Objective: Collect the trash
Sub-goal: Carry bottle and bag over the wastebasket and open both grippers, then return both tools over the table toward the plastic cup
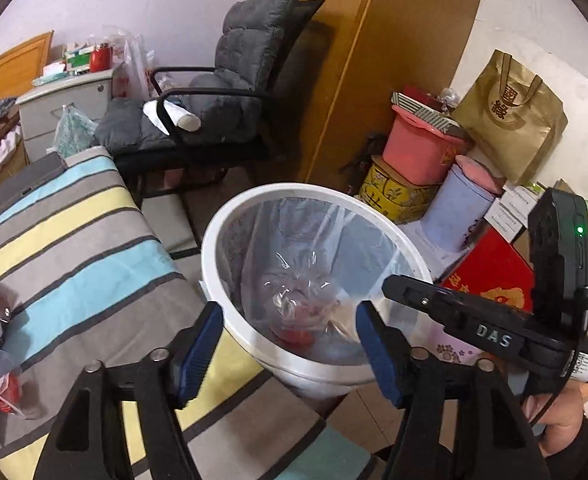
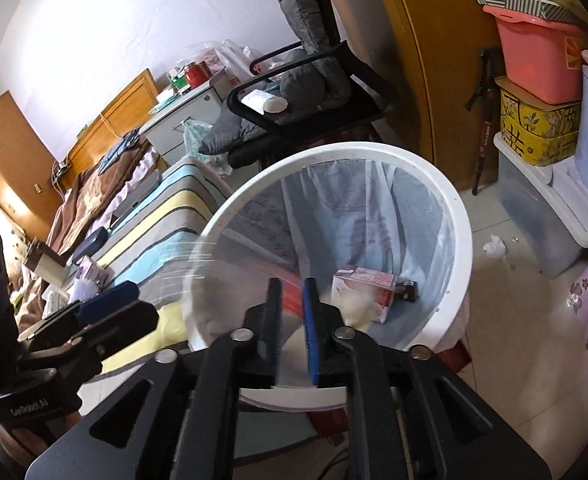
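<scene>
We take the round white plastic trash bin (image 2: pixel 456 216) with its thin clear liner as our landmark; it stands on the tiled floor, pressed against the edge of the striped blue, yellow and grey fabric-covered surface (image 1: pixel 74 240), which puts it within easy reach of whatever litter lies there.

Our right gripper (image 2: pixel 292 292) sits directly over the bin's near rim, jaws drawn close together. They appear to be pinching a flimsy transparent plastic wrapper or cup (image 2: pixel 222 280) that blurs across the near-left of the bin; we judge it is held there so that it falls inside the liner when let go, though the blur keeps us from naming the piece surely. In the left wrist view the same gripper reaches in from the right of the bin.

Our left gripper (image 1: pixel 290 336) hovers above the bin's near edge with its blue-padded jaws spread wide and nothing between them, so it is free for the next pick.

Down inside the bin already lie a pink-and-white carton (image 2: pixel 364 286), a small dark object beside it, and a crumpled clear bag with red contents (image 1: pixel 298 312).

Still outside: a crumpled white tissue (image 2: pixel 494 246) on the floor to the right of the bin, and a red-and-clear packet (image 1: pixel 2 396) on the striped surface to the left of the bin. Those look like the remaining work.
</scene>
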Motion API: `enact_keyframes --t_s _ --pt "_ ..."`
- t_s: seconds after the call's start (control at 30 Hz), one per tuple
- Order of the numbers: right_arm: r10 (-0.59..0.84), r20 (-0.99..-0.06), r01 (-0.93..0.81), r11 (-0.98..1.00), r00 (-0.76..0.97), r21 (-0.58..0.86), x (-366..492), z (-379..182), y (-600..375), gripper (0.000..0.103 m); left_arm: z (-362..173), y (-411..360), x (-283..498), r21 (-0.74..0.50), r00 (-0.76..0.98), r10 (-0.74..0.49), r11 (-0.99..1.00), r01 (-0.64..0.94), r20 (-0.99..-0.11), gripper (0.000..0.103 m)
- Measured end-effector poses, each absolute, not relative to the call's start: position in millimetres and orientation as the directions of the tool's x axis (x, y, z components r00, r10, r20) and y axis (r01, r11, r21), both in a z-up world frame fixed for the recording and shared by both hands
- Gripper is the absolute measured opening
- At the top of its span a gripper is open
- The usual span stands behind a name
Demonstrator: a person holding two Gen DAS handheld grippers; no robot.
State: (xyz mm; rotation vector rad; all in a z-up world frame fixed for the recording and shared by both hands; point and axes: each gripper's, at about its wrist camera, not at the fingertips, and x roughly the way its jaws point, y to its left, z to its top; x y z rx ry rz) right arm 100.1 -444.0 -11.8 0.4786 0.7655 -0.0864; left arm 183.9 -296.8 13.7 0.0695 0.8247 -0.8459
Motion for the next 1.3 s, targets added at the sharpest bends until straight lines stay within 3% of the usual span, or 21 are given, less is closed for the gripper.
enact_keyframes --t_s 0.07,0.13,0.7,1.3 --pt "0.095 -0.676 0.245 0.887 0.731 0.391 98.3 -10.6 -445.8 0.038 15.5 -291.6 183.8 -0.256 0.393 -0.636 0.687 0.68 -0.664 0.071" --pt "0.087 -0.668 0.246 0.889 0.739 0.387 96.0 -8.1 -445.8 0.042 18.0 -285.4 183.7 -0.242 0.424 -0.62 0.71 0.661 -0.66 0.071" --pt "0.22 -0.629 0.065 0.916 0.746 0.397 92.2 11.3 -383.9 0.045 55.6 -175.1 148.4 -0.156 0.681 -0.433 0.889 0.43 -0.59 0.071" --pt "0.302 -0.669 -0.063 0.932 0.679 0.357 89.8 12.1 -287.4 0.045 33.4 -63.0 111.7 -0.177 0.707 -0.307 0.951 0.254 -0.638 0.071"
